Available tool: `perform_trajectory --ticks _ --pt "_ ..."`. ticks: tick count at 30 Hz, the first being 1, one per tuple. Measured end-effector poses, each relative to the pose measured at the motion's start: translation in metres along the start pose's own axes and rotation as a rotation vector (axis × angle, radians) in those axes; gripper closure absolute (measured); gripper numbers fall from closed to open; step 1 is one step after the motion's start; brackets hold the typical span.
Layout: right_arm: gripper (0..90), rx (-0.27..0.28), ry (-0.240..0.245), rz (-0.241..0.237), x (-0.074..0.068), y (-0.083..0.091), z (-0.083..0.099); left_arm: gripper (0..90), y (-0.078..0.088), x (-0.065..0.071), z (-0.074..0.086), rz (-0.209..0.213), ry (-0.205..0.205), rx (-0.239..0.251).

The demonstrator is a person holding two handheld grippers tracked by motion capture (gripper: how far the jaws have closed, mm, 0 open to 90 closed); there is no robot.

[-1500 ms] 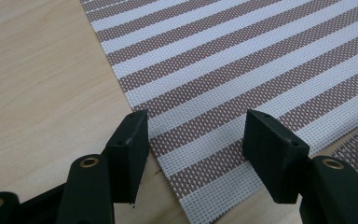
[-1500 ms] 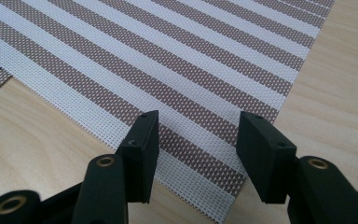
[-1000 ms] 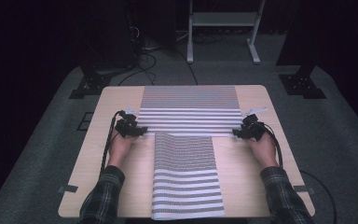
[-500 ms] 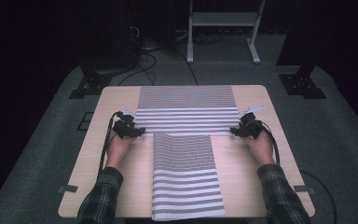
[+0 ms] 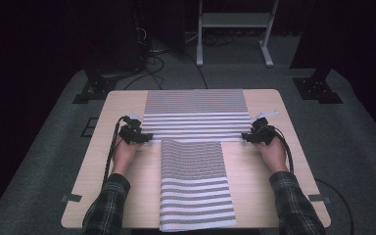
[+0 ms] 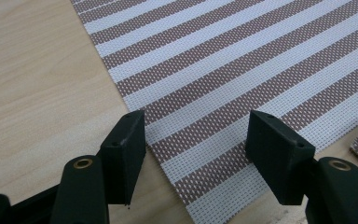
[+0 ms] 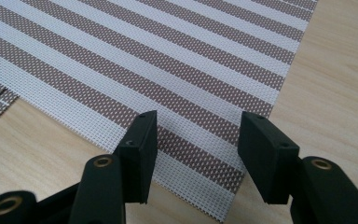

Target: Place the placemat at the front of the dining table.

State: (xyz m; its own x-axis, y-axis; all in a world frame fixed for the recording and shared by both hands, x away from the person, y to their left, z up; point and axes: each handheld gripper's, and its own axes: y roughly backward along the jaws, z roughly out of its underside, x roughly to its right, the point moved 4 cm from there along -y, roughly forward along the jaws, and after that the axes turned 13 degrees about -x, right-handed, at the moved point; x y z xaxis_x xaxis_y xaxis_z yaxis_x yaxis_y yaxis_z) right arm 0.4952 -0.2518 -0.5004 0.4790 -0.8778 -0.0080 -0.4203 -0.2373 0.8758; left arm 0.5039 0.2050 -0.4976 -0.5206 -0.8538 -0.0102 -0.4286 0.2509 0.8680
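Both jaws gape empty: the left hand-held gripper point(image 5: 144, 138) and right hand-held gripper point(image 5: 246, 137) straddle the near corners of the far striped placemat point(image 5: 196, 115), flat on the desk point(image 5: 269, 196). Slide one jaw under each corner, pinch evenly, avoiding the near placemat point(image 5: 193, 183).

Counter point(image 5: 93, 161): light wood-grain top with rounded corners, standing on grey carpet floor point(image 5: 39, 147). Two striped woven mats lie flat on it. Far mat point(image 5: 196, 115) runs crosswise, its stripes parallel to the counter's far edge. Near mat point(image 5: 193, 183) lies lengthwise at centre, its far end just beside the far mat's near edge and its near end at the counter's front edge. Bare wood on both sides.
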Motion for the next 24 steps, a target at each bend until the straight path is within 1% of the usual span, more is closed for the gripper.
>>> perform_trajectory --ticks 3,7,12,15,17,18,20,23,24 --pt "46.5 0.000 -0.002 0.000 0.0000 -0.0001 -0.0002 37.1 -0.0001 -0.0004 -0.0008 0.001 0.001 -0.008" --pt "46.6 0.003 -0.002 0.001 0.0003 -0.0006 -0.0008 37.0 -0.0011 -0.0014 -0.0027 -0.003 0.008 -0.007" --pt "46.5 0.005 -0.001 0.002 0.0005 -0.0007 -0.0008 37.0 -0.0012 -0.0015 -0.0021 -0.002 0.007 -0.002" --pt "45.6 0.007 -0.005 0.005 0.0004 -0.0007 -0.0006 33.7 -0.0018 -0.0029 -0.0013 -0.005 0.011 0.005" --pt "41.4 0.006 -0.009 0.014 0.0006 -0.0007 -0.0007 31.4 -0.0020 -0.0041 -0.0014 -0.003 0.011 0.001" --pt "38.8 -0.001 -0.013 0.020 0.0010 -0.0005 -0.0009 29.2 -0.0021 -0.0045 -0.0014 0.005 0.014 0.001" --pt "37.3 0.002 -0.008 0.024 0.0009 0.0003 -0.0007 26.2 -0.0017 -0.0056 -0.0011 0.022 0.020 0.005" --pt "35.3 0.011 -0.008 0.048 0.0001 0.0035 -0.0001 21.5 0.0023 -0.0081 -0.0022 0.047 0.040 0.034" --pt "34.1 0.012 -0.007 0.051 0.0002 0.0050 0.0001 20.0 0.0046 -0.0086 -0.0028 0.049 0.040 0.042"
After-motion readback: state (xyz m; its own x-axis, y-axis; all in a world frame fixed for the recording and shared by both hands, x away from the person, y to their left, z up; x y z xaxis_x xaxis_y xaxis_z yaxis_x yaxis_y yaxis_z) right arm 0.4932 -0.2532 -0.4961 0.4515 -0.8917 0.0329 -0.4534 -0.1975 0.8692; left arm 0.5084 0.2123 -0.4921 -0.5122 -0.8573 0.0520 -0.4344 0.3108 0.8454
